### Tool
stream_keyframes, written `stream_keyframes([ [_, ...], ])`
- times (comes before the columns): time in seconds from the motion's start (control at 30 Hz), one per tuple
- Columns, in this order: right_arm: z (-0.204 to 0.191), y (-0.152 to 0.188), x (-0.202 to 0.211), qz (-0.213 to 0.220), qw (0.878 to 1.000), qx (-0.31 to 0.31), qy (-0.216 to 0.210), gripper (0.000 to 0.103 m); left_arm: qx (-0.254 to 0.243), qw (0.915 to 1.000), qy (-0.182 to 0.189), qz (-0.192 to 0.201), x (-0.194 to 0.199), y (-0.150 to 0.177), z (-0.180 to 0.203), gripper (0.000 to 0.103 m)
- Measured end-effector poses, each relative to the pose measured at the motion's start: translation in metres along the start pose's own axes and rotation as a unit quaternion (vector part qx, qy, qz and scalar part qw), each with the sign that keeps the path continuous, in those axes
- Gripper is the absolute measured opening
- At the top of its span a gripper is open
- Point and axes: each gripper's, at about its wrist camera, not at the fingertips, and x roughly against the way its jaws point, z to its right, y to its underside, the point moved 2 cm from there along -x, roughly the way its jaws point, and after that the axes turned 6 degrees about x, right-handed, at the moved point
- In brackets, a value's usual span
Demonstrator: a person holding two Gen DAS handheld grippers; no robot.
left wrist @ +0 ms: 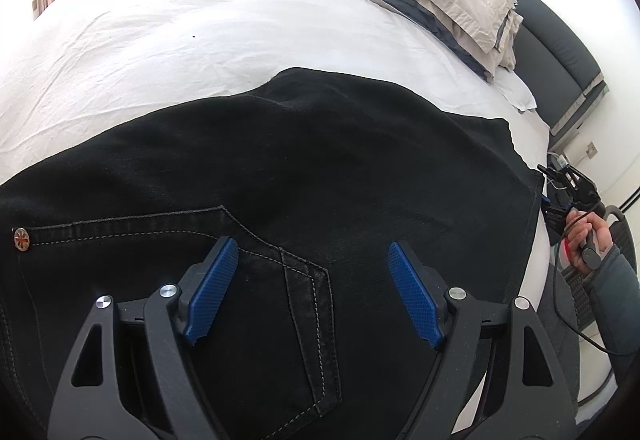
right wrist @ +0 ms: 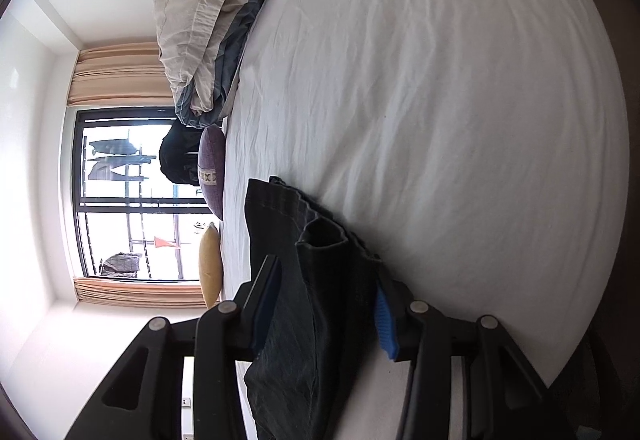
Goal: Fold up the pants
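Early stage: black pants (left wrist: 280, 160) lie spread on the bed (left wrist: 200, 40), no cross fold visible, left claw (left wrist: 312, 268) wide and empty above the pocket, right claw (right wrist: 324, 304) around the leg hems (grip unclear).

Left wrist close above pants (left wrist: 300, 160); right wrist rolled sideways; both share bed (left wrist: 160, 40).

White-sheeted bed (left wrist: 240, 20), dark headboard (left wrist: 552, 52), bright curtained window (right wrist: 132, 196).
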Motion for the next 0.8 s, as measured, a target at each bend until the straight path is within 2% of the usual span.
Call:
stream_keyframes([
  [0.07, -0.002, -0.001, -0.001, 0.002, 1.0, 0.003, 0.001, 0.044, -0.001, 1.0, -0.001, 0.0, 0.0, 0.0, 0.0, 0.077],
  [0.2, -0.003, 0.001, -0.007, -0.004, 1.0, 0.011, 0.012, 0.02, -0.002, 1.0, -0.003, 0.0, 0.0, 0.001, 0.001, 0.077],
  [0.3, -0.003, 0.003, -0.007, 0.0, 1.0, 0.016, 0.018, 0.015, -0.002, 1.0, -0.003, 0.001, 0.0, 0.001, 0.0, 0.077],
  [0.4, -0.004, 0.005, -0.003, 0.002, 0.999, 0.026, 0.024, 0.012, -0.002, 1.0, -0.002, 0.001, 0.0, 0.001, 0.0, 0.077],
  [0.63, -0.028, 0.009, 0.0, 0.013, 0.994, 0.085, 0.073, 0.011, -0.004, 1.0, -0.008, 0.0, -0.001, 0.0, 0.002, 0.077],
  [0.8, -0.051, 0.015, 0.003, 0.025, 0.989, 0.121, 0.083, 0.011, -0.011, 0.9997, -0.02, -0.006, -0.005, 0.0, 0.006, 0.077],
])
